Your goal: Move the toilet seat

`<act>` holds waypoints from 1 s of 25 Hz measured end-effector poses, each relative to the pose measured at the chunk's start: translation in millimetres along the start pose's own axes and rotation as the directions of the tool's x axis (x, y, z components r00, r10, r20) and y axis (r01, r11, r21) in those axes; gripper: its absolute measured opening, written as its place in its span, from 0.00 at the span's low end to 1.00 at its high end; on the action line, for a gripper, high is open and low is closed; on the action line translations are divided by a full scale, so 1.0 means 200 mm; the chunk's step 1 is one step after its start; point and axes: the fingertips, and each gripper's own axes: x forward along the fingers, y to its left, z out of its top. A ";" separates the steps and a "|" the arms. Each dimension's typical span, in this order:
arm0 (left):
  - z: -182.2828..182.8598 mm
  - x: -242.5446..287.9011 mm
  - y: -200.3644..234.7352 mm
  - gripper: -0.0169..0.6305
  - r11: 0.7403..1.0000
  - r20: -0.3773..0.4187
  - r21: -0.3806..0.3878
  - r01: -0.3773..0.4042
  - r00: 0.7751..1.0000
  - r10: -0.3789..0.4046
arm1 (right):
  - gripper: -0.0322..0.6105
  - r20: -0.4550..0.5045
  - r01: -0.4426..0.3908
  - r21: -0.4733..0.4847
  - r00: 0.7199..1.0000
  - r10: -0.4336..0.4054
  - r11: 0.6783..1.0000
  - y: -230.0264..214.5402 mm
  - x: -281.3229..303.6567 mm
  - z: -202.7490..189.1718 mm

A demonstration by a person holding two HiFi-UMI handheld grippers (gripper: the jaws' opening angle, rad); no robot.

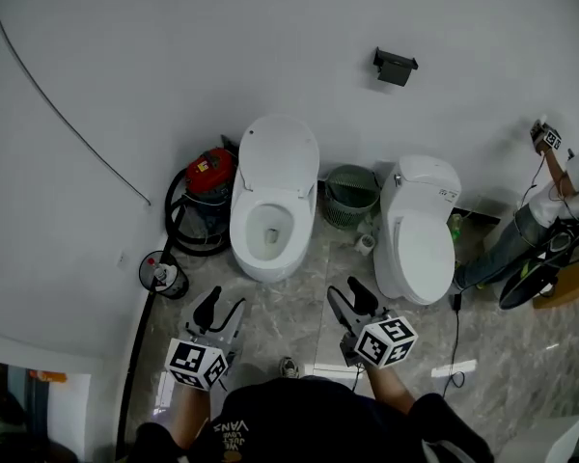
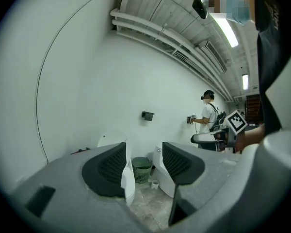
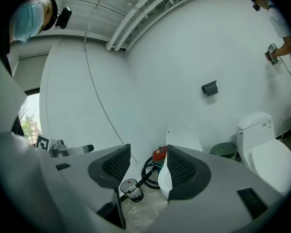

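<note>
Head view: both grippers are held low over the marbled floor [image 1: 299, 340], in front of two white toilets. The left gripper [image 1: 224, 305] and the right gripper [image 1: 348, 293] both have their jaws apart, with nothing between them. The toilet seat [image 1: 281, 152] stands raised behind the open bowl [image 1: 267, 231], well ahead of both grippers. A red vacuum cleaner [image 1: 210, 172] sits to the left of that bowl. A green basket [image 1: 350, 196] stands between it and the closed toilet [image 1: 420, 244]. A person [image 1: 560, 201] is at the wall on the far right.

Left gripper view: the jaws of the left gripper [image 2: 144, 160] stand open and empty. The raised toilet seat [image 2: 109, 139] shows just above the left jaw. The green basket [image 2: 142, 169] shows through the gap. The right gripper [image 2: 218, 137] reaches in from the right.

Right gripper view: the right gripper [image 3: 148, 166] is open and holds nothing. The toilet seat [image 3: 184, 136] rises behind its right jaw, with the vacuum cleaner [image 3: 158, 154] seen through the gap. The closed toilet [image 3: 266, 159] is far right.
</note>
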 end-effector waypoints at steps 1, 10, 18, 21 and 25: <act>-0.01 0.01 0.00 0.38 1.000 0.000 -0.010 -0.020 1.000 0.020 | 0.39 -0.010 -0.010 0.000 1.000 0.010 1.000 -0.03 0.02 0.00; -0.09 0.17 0.19 0.37 0.994 -0.067 -0.079 -0.080 0.995 0.075 | 0.39 -0.068 -0.019 0.061 0.997 0.023 0.998 -0.17 0.28 -0.05; -0.01 0.49 0.47 0.34 0.997 -0.091 -0.075 0.030 0.995 -0.036 | 0.39 -0.035 0.084 0.125 0.996 -0.081 0.989 -0.27 0.56 0.03; 0.03 0.59 0.60 0.35 0.995 -0.104 -0.075 0.072 0.991 -0.080 | 0.39 -0.013 0.123 0.146 0.992 -0.122 0.982 -0.27 0.69 0.07; 0.05 0.69 0.78 0.37 0.990 -0.115 -0.072 0.124 0.985 -0.132 | 0.39 0.009 0.157 0.172 0.987 -0.161 0.973 -0.25 0.88 0.08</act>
